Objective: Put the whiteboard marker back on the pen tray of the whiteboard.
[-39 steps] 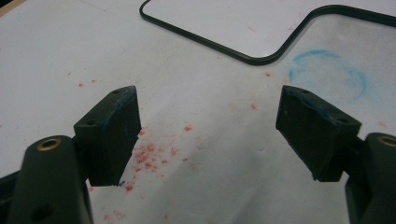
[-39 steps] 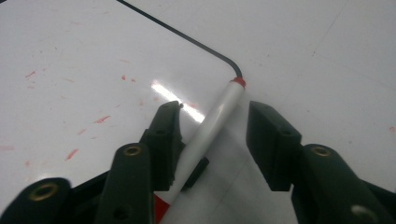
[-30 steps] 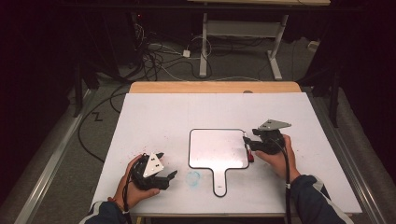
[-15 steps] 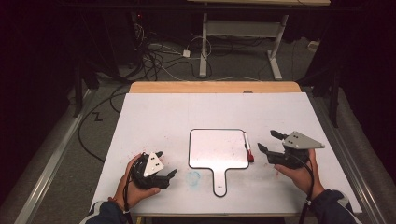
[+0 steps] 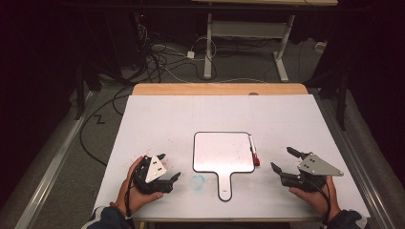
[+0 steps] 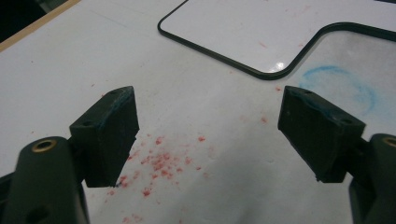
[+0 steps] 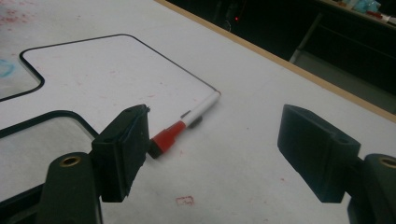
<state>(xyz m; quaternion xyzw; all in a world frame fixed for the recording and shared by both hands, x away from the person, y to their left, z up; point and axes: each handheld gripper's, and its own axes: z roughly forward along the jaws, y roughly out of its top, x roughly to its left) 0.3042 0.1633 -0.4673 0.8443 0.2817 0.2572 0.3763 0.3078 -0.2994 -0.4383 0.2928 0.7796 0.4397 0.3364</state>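
my left gripper [image 5: 168, 167] parked near the table's [image 5: 162, 119] front edge, jaws spread with nothing in them, right gripper [image 5: 285, 160] has just been opening, nothing between its jaws, red-capped marker [image 5: 253, 151] lying on the whiteboard's [image 5: 222, 150] right edge, just left of the right gripper, cables on the floor beyond

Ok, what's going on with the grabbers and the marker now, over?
Right gripper open, jaws just opened, nothing between. Left gripper open, empty. Marker lying on whiteboard's right edge. Nothing in the way.
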